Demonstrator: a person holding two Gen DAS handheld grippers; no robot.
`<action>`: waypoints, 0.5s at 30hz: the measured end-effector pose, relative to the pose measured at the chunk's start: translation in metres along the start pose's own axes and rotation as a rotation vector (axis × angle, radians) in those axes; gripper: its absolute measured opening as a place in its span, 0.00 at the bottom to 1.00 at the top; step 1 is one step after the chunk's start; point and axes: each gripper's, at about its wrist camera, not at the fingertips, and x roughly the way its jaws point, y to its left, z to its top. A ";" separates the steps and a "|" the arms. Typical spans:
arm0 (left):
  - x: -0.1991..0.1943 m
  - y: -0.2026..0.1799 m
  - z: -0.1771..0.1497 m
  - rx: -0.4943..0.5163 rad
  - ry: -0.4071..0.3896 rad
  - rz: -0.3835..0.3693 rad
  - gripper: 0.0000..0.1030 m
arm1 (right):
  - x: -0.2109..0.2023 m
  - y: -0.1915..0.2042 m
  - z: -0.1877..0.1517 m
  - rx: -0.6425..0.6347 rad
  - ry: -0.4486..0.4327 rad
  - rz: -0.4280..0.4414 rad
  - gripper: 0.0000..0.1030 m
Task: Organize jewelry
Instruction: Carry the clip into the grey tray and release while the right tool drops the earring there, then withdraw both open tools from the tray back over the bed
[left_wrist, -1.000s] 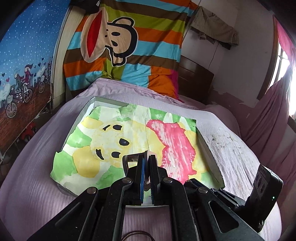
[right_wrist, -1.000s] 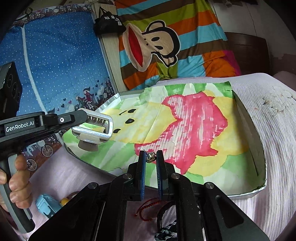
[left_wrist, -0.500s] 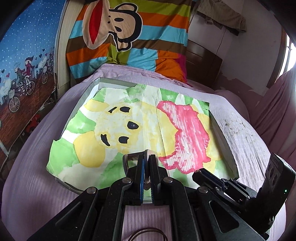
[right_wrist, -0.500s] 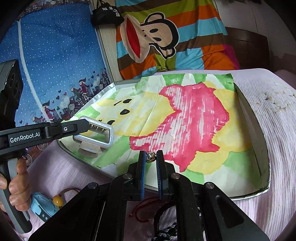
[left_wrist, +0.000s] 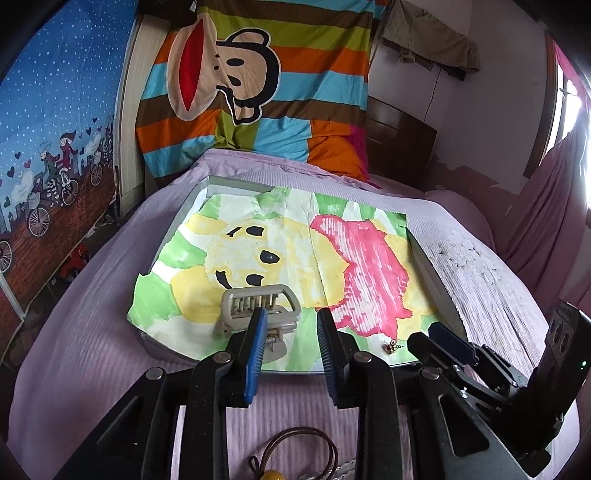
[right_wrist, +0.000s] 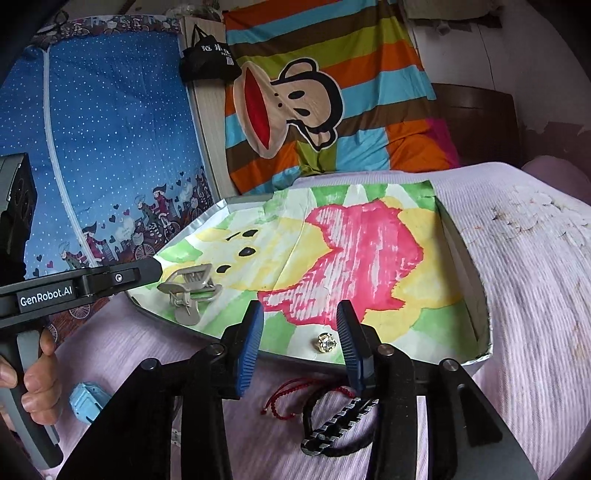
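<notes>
In the left wrist view, the left hand-held gripper (left_wrist: 290, 323) was spread wide and held nothing. The grey plastic hair claw clip (left_wrist: 256, 317) lay just in front of it, on the painted paper near the front left corner of the shallow silver tray (left_wrist: 432, 269). A second ago this gripper was pressed together on the clip, so the clip had just been let go. A small gold stud earring (left_wrist: 390, 346) lay by the tray's front edge, next to the right hand-held gripper (left_wrist: 436, 338). A brown hair tie with a yellow bead (left_wrist: 295, 458) waited on the lilac bed cover (left_wrist: 92, 350).

In the right wrist view, the right hand-held gripper (right_wrist: 300, 326) was spread wide too. The earring (right_wrist: 327, 341) sat between its fingers on the tray's front edge, and it had been pinched there a second ago. A thin red cord bracelet (right_wrist: 291, 398), a black and white braided band (right_wrist: 340, 428) and a small light blue clip (right_wrist: 86, 400) lay on the bed before the tray.

I think the putting-down step was done. Next, each gripper should back away, drop down to the bed and pinch another piece.
</notes>
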 end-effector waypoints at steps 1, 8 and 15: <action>-0.005 0.001 -0.001 0.001 -0.014 -0.002 0.35 | -0.007 0.001 0.001 -0.003 -0.019 -0.007 0.44; -0.044 0.008 -0.010 0.007 -0.121 0.001 0.64 | -0.053 0.007 0.005 -0.004 -0.120 -0.036 0.67; -0.078 0.016 -0.027 0.005 -0.222 0.005 0.90 | -0.093 0.010 -0.003 -0.002 -0.192 -0.068 0.90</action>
